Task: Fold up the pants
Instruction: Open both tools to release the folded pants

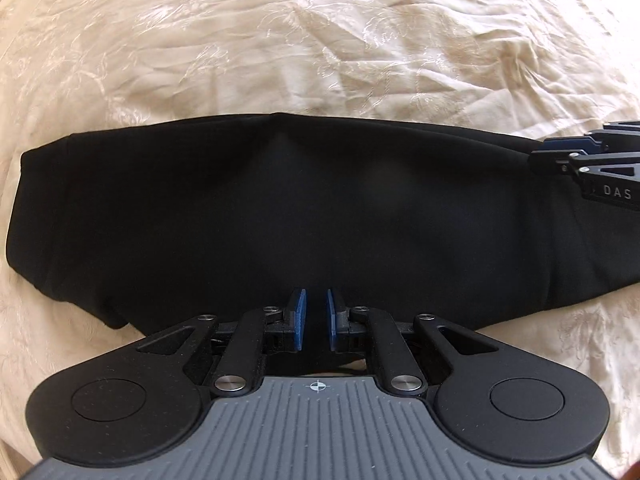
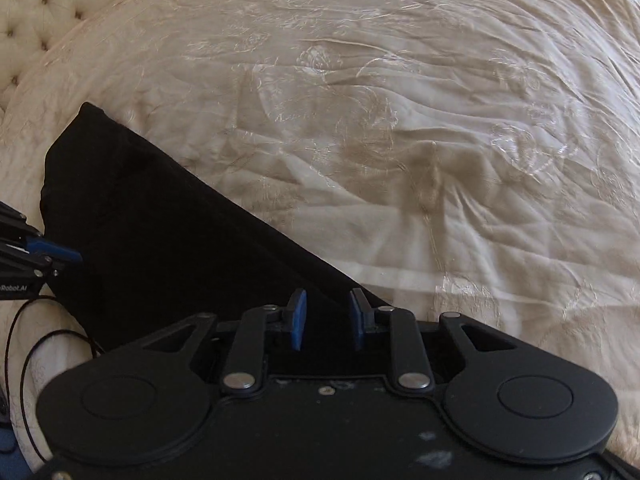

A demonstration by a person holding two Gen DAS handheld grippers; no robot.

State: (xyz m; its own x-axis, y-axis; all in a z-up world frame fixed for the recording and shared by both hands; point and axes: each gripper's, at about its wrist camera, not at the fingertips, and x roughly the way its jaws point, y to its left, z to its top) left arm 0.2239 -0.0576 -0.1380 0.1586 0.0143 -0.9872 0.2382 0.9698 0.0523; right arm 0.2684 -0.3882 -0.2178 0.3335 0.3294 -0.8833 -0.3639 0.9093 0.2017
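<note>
pants (image 1: pixel 280 208): folded black band we see lying across cream bed (image 1: pixel 320 60) | right view only: tufted headboard (image 2: pixel 44 12) | left gripper (image 1: pixel 316 306): jaws nearly closed, seemingly empty | right gripper (image 2: pixel 328 312): jaws apart, gripping nothing, over pants' edge

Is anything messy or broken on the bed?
Nothing looks broken or spilled. The black pants lie folded in a flat strip on the cream bedspread. The bedspread is just wrinkled, mostly beyond the pants.

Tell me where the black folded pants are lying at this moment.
The black folded pants lie flat on the cream embroidered bedspread, across the middle of the left wrist view; in the right wrist view they sit lower left, below the tufted headboard.
</note>
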